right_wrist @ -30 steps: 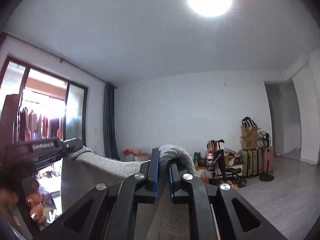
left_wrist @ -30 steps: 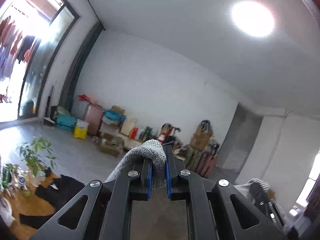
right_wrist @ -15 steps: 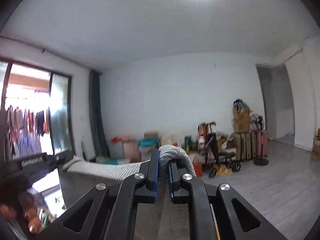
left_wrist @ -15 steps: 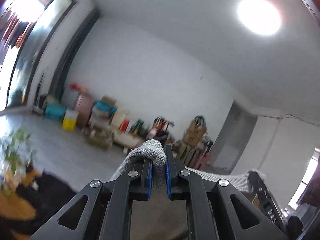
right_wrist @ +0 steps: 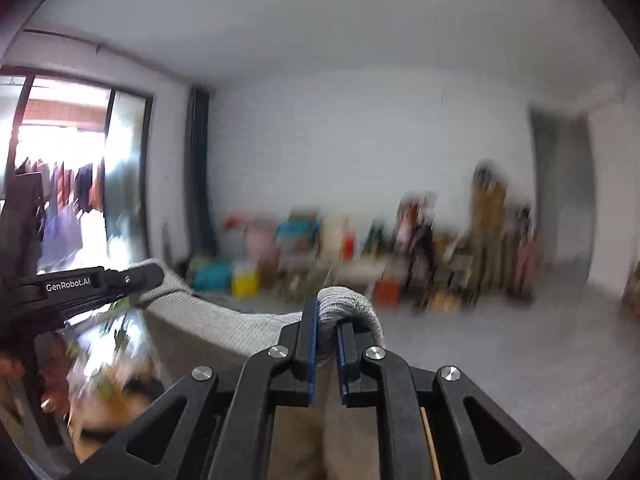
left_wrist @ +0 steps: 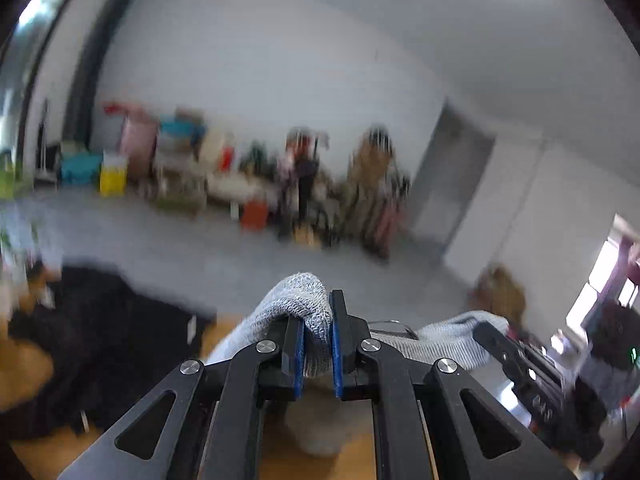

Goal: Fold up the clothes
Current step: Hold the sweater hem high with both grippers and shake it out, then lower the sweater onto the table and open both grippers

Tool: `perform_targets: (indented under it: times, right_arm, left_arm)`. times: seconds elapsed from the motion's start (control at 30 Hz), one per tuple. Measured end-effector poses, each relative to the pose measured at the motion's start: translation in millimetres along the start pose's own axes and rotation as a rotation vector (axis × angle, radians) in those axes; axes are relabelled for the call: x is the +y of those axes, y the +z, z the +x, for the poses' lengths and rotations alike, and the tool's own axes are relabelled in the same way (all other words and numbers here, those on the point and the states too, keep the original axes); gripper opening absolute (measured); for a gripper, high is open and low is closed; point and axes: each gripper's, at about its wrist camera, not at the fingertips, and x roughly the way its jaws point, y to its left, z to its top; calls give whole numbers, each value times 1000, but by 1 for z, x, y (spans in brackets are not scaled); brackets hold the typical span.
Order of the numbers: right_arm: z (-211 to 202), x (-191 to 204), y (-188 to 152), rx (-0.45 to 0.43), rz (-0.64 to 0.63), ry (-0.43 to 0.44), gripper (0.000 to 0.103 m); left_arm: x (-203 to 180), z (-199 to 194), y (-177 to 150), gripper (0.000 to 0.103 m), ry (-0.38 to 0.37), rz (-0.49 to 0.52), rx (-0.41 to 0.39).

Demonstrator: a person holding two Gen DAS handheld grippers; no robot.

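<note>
You hold the grey knit garment (left_wrist: 298,300) aloft by two points, the left gripper (left_wrist: 318,344) pinched tight on one bunched edge and the right gripper (right_wrist: 326,350) clamped narrow on another, the cloth stretched between them. Both cameras have tipped downward within the last second: the ceiling light that filled the upper frame a second ago now sits at the very edge, and the wooden table (left_wrist: 280,452) comes into the left view under the hanging cloth. That reads as the garment being lowered toward the surface to be laid out flat, so the folding proper is likely only about to start. A black garment (left_wrist: 100,340) lies on the table to the left, near where the grey one may land. Motion blur smears the clutter along the far wall (right_wrist: 360,248) in both views. The lower part of the grey garment drops out of frame behind the jaws, so you cannot tell its shape, whether it touches the table, or whether it hangs straight.
</note>
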Motion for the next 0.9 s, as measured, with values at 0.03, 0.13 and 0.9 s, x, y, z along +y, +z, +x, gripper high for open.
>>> perform_targets:
  times: [0.03,0.13,0.9]
  right_arm:
    - [3,-5,-33,65,17,26,9]
    - [6,-19,-128,239,81,109,9]
    - [-76,-127,-369,752,173,186,46]
  left_arm:
    - [10,9,-35,11,0,-18,68]
    - [40,28,-123,11,-11,-115,240]
    - [105,-61,-264,68,181,-169,491]
